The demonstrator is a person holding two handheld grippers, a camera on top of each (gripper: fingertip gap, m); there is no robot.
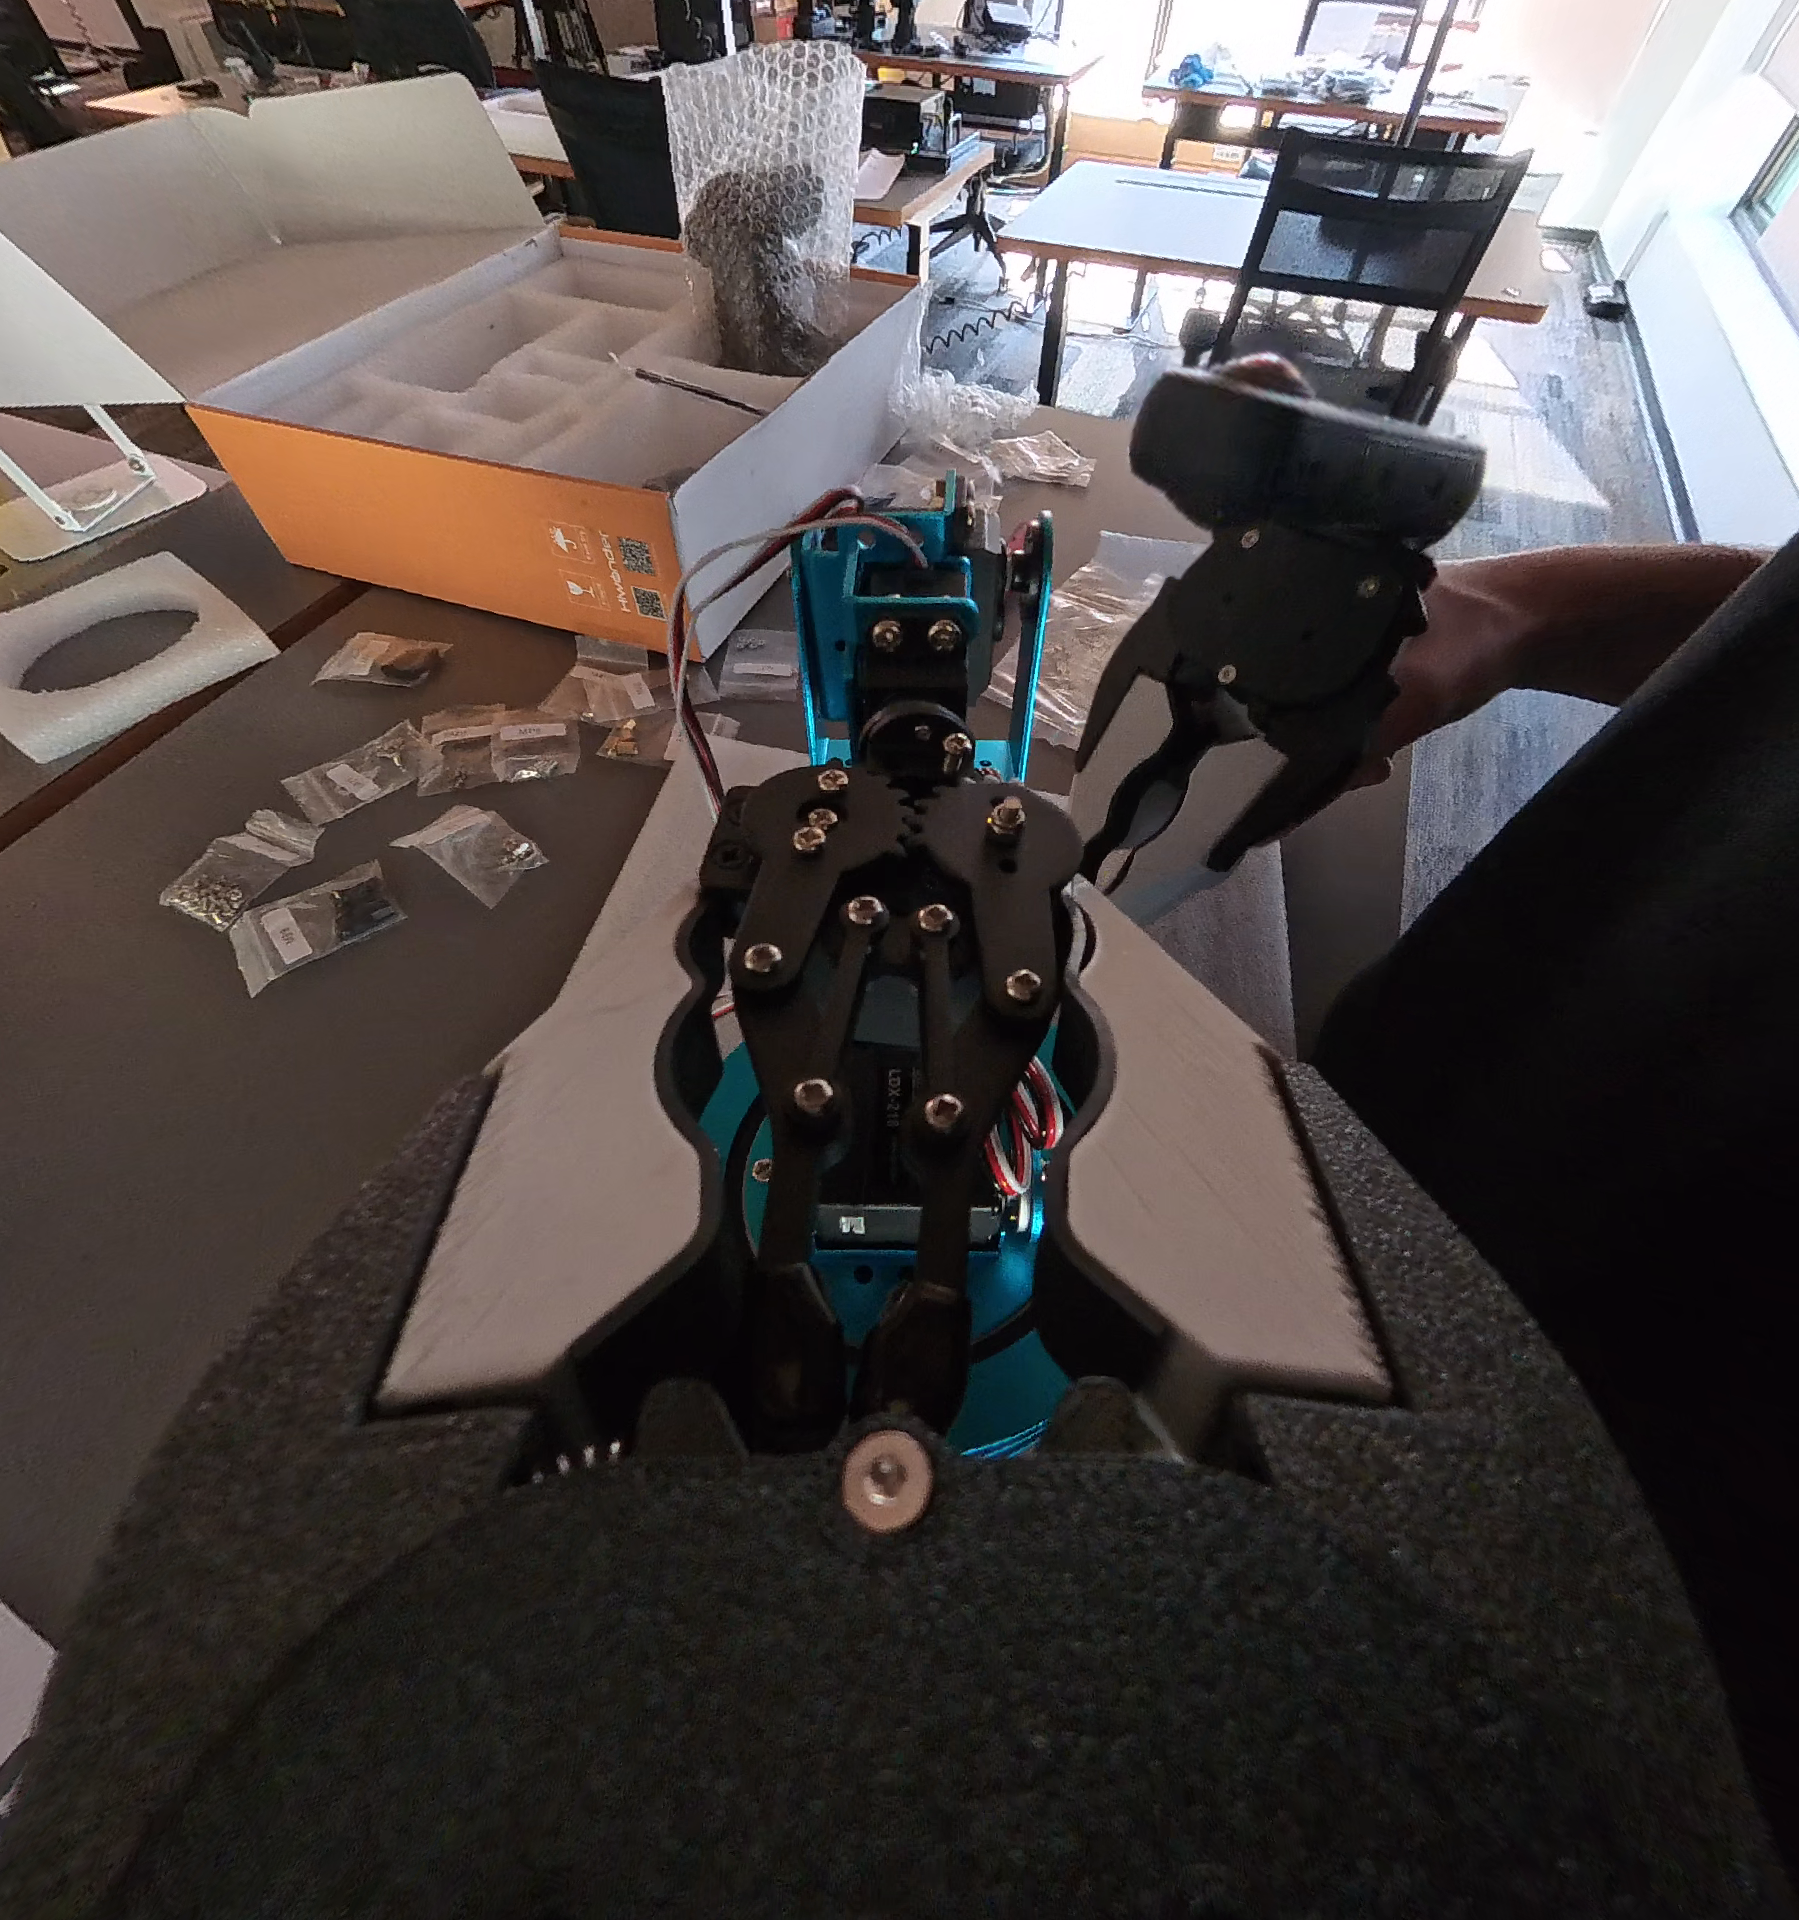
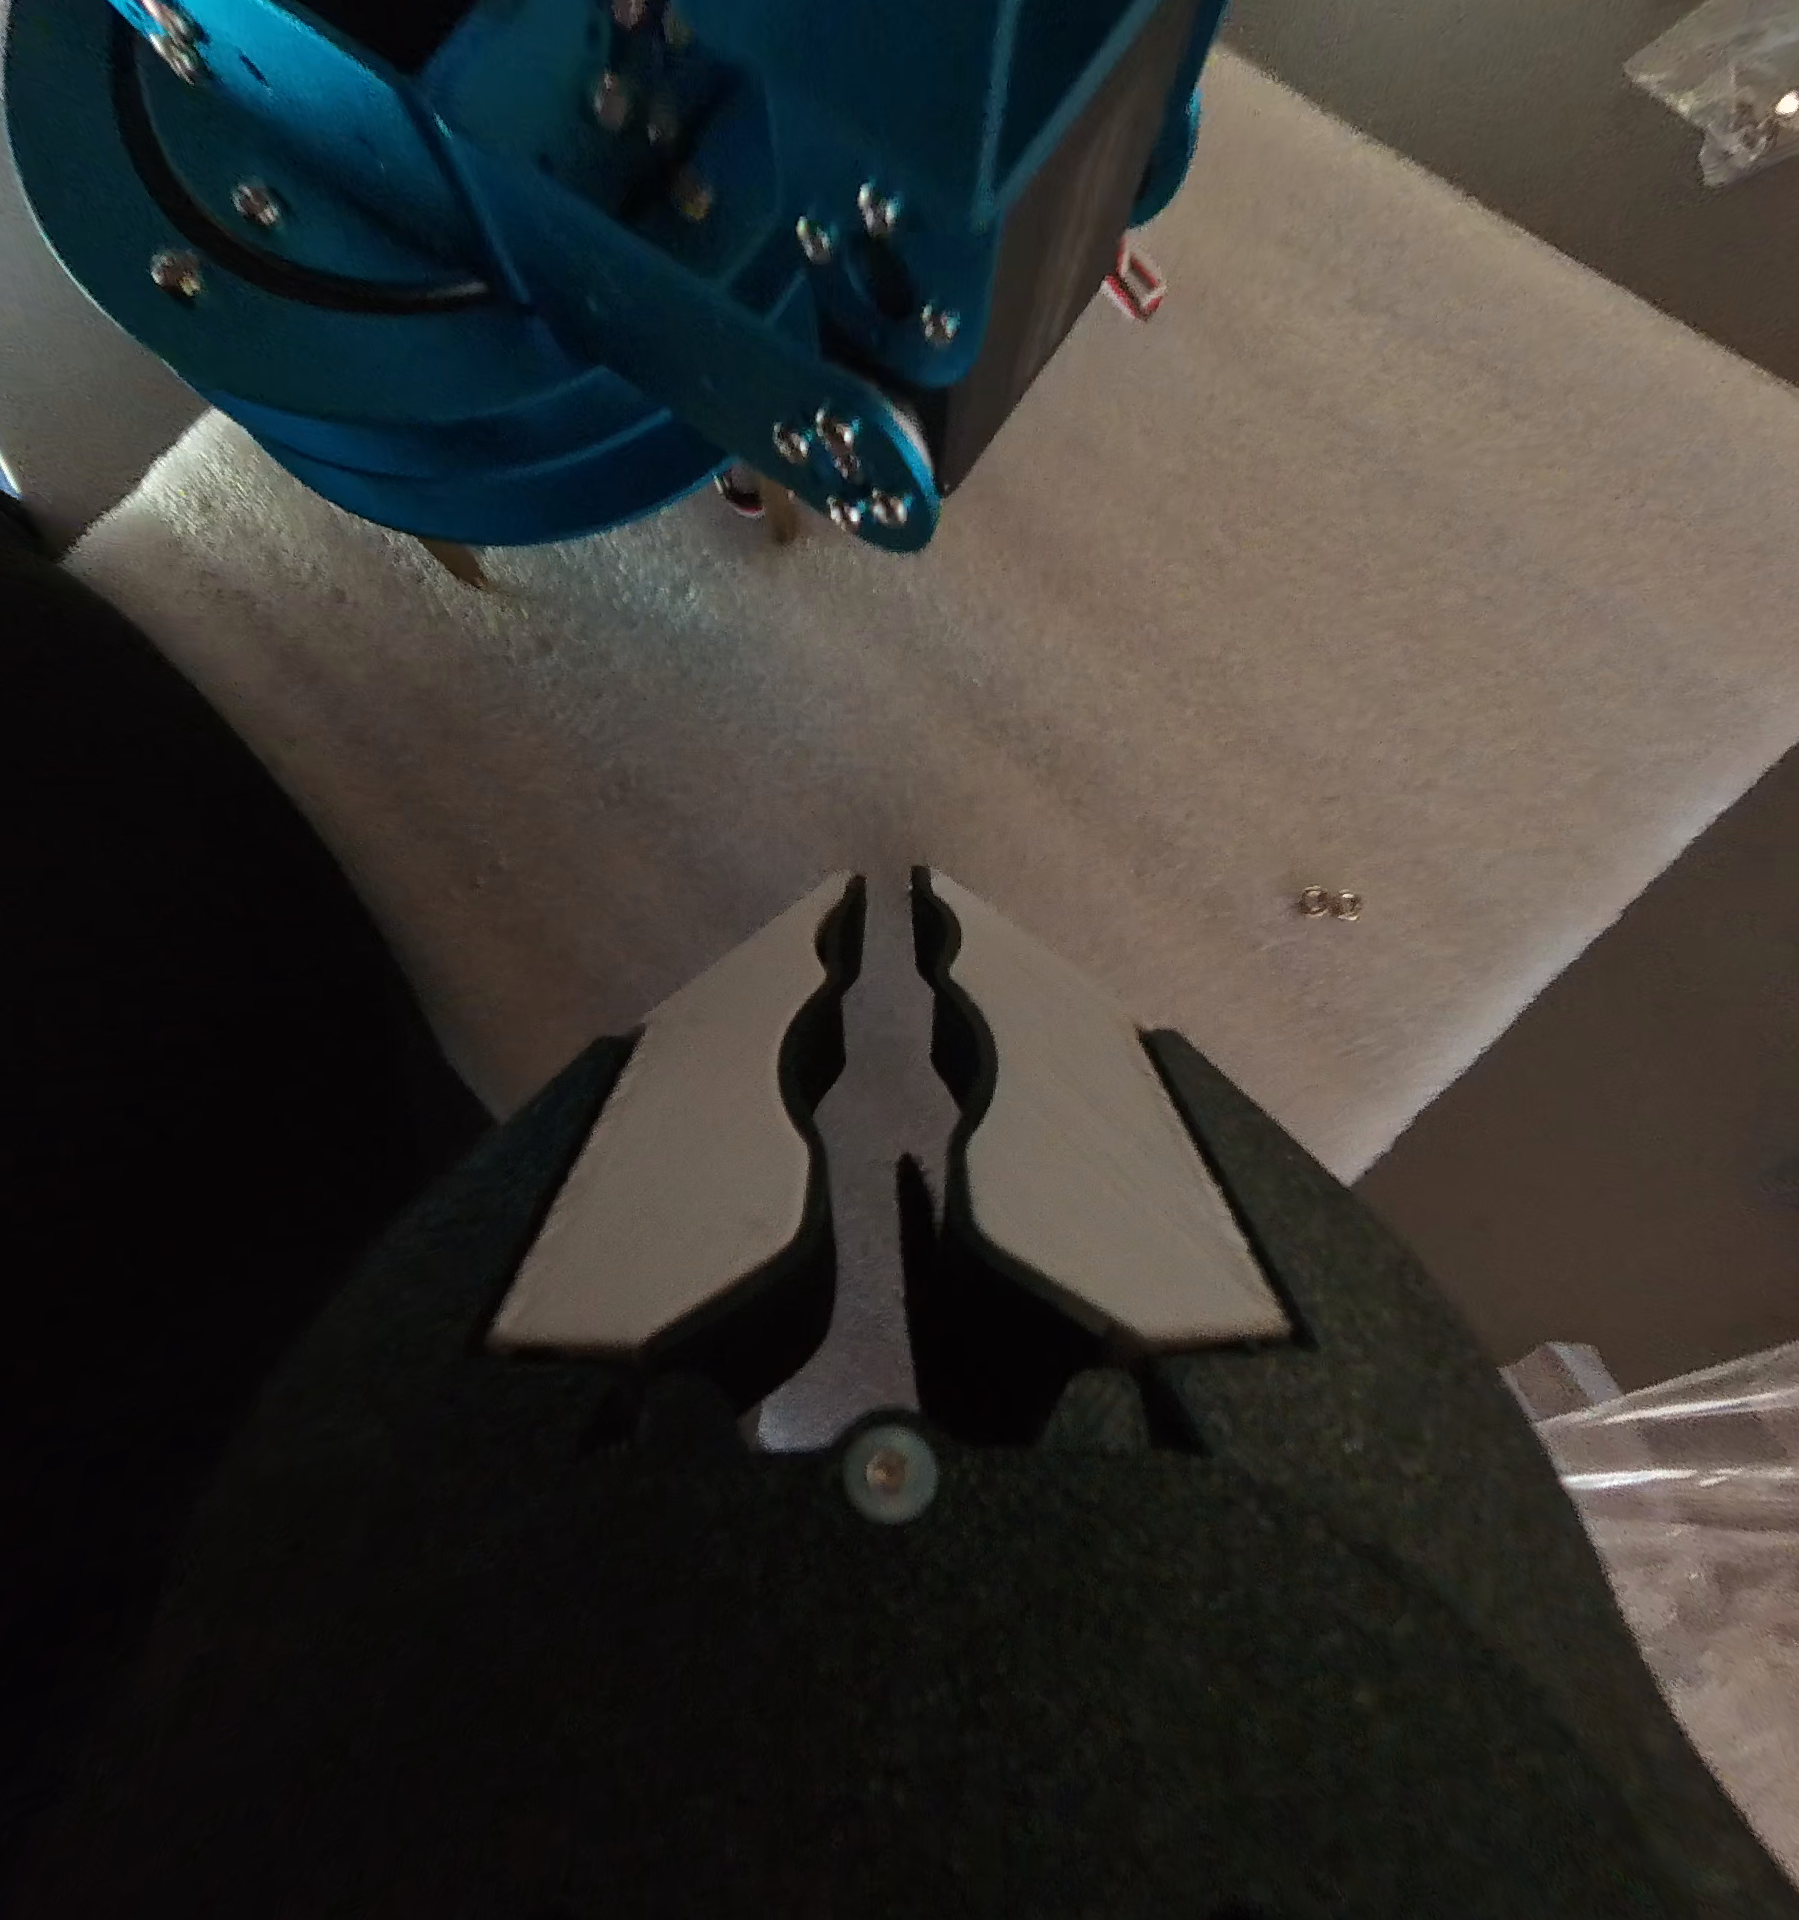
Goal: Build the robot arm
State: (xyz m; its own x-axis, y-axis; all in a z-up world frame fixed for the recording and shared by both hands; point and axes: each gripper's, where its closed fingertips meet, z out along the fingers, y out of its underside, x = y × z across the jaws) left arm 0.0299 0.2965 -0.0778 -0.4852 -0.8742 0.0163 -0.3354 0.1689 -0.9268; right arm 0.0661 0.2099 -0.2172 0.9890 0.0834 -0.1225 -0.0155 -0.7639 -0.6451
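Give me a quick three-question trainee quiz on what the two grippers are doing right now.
1. True or false: the right gripper holds a bag of screws.
2. What sits between the left gripper's fingers? A) claw of the blue arm B) orange box C) bubble wrap
3. Fill in: two small nuts lie on the white ____.

Key: 1 false, its jaws are empty; 2 A; 3 foam.
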